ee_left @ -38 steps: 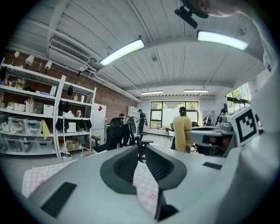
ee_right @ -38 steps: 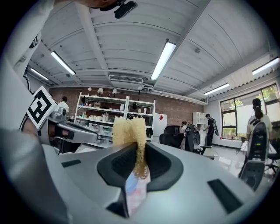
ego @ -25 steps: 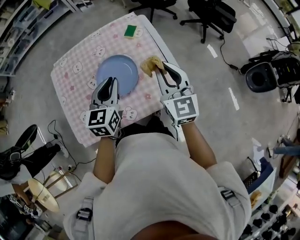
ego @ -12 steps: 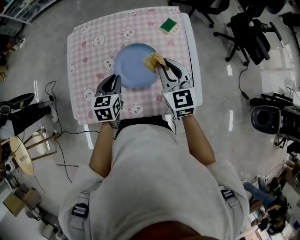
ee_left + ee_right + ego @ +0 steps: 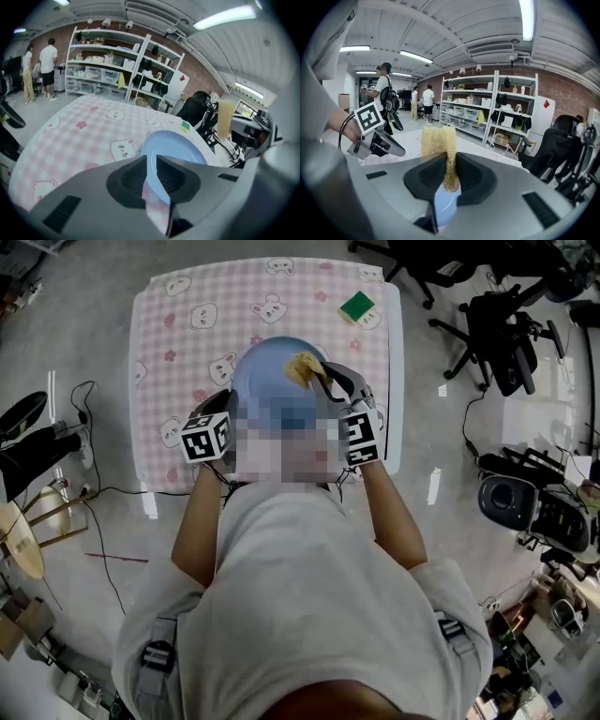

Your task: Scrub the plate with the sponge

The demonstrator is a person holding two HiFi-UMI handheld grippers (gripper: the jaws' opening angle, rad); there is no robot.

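Observation:
The light blue plate [image 5: 272, 371] lies on the pink checked tablecloth [image 5: 178, 343]; a mosaic patch covers its near part. My left gripper [image 5: 152, 161] has the plate's near rim [image 5: 151, 164] between its jaws, which are opening; the rim still fills the gap and the pads touch it. Its marker cube [image 5: 206, 438] shows left of the patch. My right gripper [image 5: 451, 159] is shut on a yellow sponge [image 5: 438, 140], which rests on the plate's far right part [image 5: 305, 366].
A green sponge [image 5: 357, 307] lies at the table's far right corner. Black office chairs [image 5: 506, 343] stand to the right of the table, and cables [image 5: 89, 427] run on the floor to its left. Shelving [image 5: 108, 65] and standing people [image 5: 47, 61] are far behind.
My right gripper carried the yellow sponge from beside the plate's right rim onto the plate. The left gripper stayed at the plate's near rim. The head camera's framing shifted.

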